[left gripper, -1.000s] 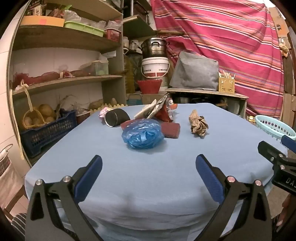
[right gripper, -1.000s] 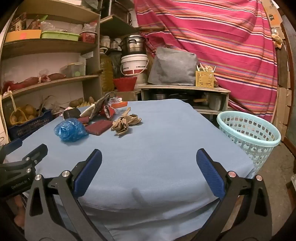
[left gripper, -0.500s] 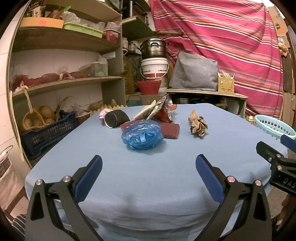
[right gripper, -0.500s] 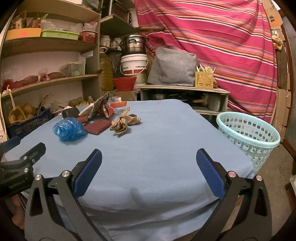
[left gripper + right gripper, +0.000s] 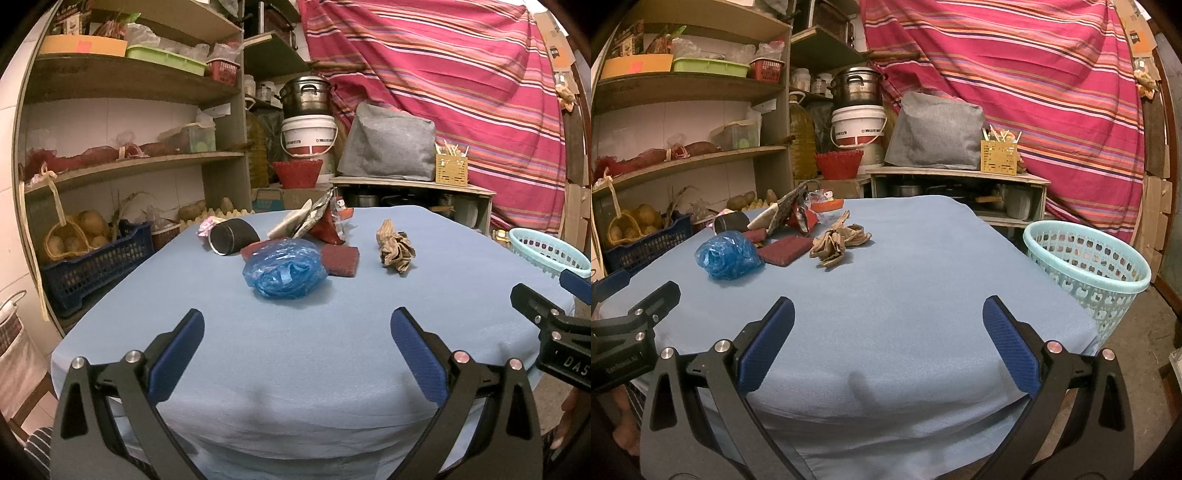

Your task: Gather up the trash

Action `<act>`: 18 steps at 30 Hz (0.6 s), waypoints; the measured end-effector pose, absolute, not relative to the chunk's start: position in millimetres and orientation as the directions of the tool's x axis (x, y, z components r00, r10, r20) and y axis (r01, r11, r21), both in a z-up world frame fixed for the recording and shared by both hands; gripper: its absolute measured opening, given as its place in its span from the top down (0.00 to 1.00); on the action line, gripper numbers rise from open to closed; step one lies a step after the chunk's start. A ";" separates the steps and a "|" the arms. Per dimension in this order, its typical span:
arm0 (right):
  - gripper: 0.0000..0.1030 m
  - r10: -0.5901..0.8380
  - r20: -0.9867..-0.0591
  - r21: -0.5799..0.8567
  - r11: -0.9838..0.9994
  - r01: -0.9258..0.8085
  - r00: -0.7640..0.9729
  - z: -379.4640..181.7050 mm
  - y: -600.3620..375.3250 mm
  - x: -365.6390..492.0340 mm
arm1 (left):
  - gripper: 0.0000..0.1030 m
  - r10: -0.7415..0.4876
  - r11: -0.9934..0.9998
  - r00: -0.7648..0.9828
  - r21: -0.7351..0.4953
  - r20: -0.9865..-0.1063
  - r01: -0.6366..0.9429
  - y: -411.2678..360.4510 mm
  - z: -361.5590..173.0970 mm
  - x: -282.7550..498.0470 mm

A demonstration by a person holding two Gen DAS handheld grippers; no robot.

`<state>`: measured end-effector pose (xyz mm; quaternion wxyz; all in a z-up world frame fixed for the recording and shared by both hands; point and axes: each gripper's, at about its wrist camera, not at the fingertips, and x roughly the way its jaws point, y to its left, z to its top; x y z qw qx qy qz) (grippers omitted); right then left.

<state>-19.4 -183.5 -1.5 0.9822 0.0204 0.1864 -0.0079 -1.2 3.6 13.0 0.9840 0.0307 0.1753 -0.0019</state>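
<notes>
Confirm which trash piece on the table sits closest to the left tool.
The crumpled blue plastic bag. It lies at the front of the pile, nearer the open left tool than the crumpled brown paper or black cylinder behind.

Lighting was dim and warm, both fisheye views sharp at centre, with shelves (image 5: pixel 122 162) bowed at the edges, black corner vignetting and soft shadows.

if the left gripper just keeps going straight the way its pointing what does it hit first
Most likely the blue plastic bag, lying nearly centred ahead of the open left gripper on the table; depth is uncertain.
</notes>
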 end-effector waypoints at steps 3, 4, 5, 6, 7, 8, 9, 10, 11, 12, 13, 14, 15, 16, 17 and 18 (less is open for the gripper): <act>0.04 -0.008 -0.368 0.036 0.999 0.022 0.930 -1.5 -183.9 -19.2 | 0.04 0.007 0.998 0.938 0.059 -0.346 0.014 3.9 13.8 -1.1; 0.04 -0.007 -0.367 0.036 0.999 0.022 0.930 -1.4 -184.0 -19.3 | 0.04 0.006 0.998 0.938 0.058 -0.347 0.015 4.4 14.6 -1.0; 0.04 -0.007 -0.368 0.036 0.999 0.022 0.930 -1.3 -183.8 -19.4 | 0.04 0.006 0.998 0.938 0.059 -0.347 0.015 3.2 12.6 -1.3; 0.04 -0.008 -0.367 0.035 0.999 0.023 0.930 -1.1 -183.4 -19.0 | 0.04 0.007 0.998 0.938 0.061 -0.346 0.015 3.4 13.3 -1.4; 0.04 -0.008 -0.366 0.035 0.999 0.023 0.930 -1.3 -184.1 -19.0 | 0.04 0.008 0.998 0.938 0.061 -0.345 0.015 3.3 12.8 -1.5; 0.04 -0.008 -0.365 0.035 0.999 0.022 0.931 -1.1 -184.7 -19.1 | 0.04 0.007 0.998 0.939 0.061 -0.345 0.015 3.2 12.5 -1.5; 0.04 -0.009 -0.365 0.034 0.999 0.023 0.931 -1.2 -185.1 -18.6 | 0.04 0.007 0.998 0.939 0.061 -0.345 0.015 3.8 13.6 -1.5; 0.04 -0.009 -0.365 0.034 0.999 0.023 0.931 -1.3 -185.5 -18.3 | 0.04 0.006 0.998 0.939 0.060 -0.345 0.015 4.3 14.5 -1.4; 0.04 -0.009 -0.366 0.033 0.999 0.023 0.931 -0.6 -184.3 -18.8 | 0.04 0.006 0.998 0.938 0.060 -0.345 0.015 4.5 15.2 -1.2; 0.04 -0.010 -0.366 0.033 0.999 0.023 0.931 -0.3 -184.1 -18.9 | 0.04 0.007 0.998 0.939 0.061 -0.345 0.015 3.6 14.2 -3.2; 0.04 -0.009 -0.365 0.033 0.999 0.023 0.931 -0.4 -184.3 -18.9 | 0.04 0.006 0.998 0.939 0.061 -0.345 0.016 3.8 14.6 -3.3; 0.04 -0.010 -0.364 0.031 0.999 0.023 0.931 -0.4 -183.8 -19.0 | 0.04 0.006 0.998 0.939 0.060 -0.345 0.016 3.4 14.1 -3.2; 0.04 -0.010 -0.364 0.031 0.999 0.023 0.931 -0.5 -184.0 -18.9 | 0.04 0.006 0.998 0.939 0.060 -0.345 0.016 5.0 17.2 -3.5; 0.04 -0.010 -0.364 0.030 0.999 0.023 0.931 -0.5 -184.2 -18.7 | 0.04 0.007 0.998 0.939 0.062 -0.345 0.015 3.3 14.4 -3.2; 0.04 -0.010 -0.365 0.032 0.999 0.023 0.931 -0.5 -183.7 -19.1 | 0.04 0.006 0.998 0.938 0.061 -0.345 0.016 4.8 17.0 -3.4; 0.04 -0.010 -0.365 0.032 0.999 0.023 0.931 -0.5 -183.5 -19.1 | 0.04 0.006 0.998 0.938 0.060 -0.345 0.015 4.9 17.2 -3.5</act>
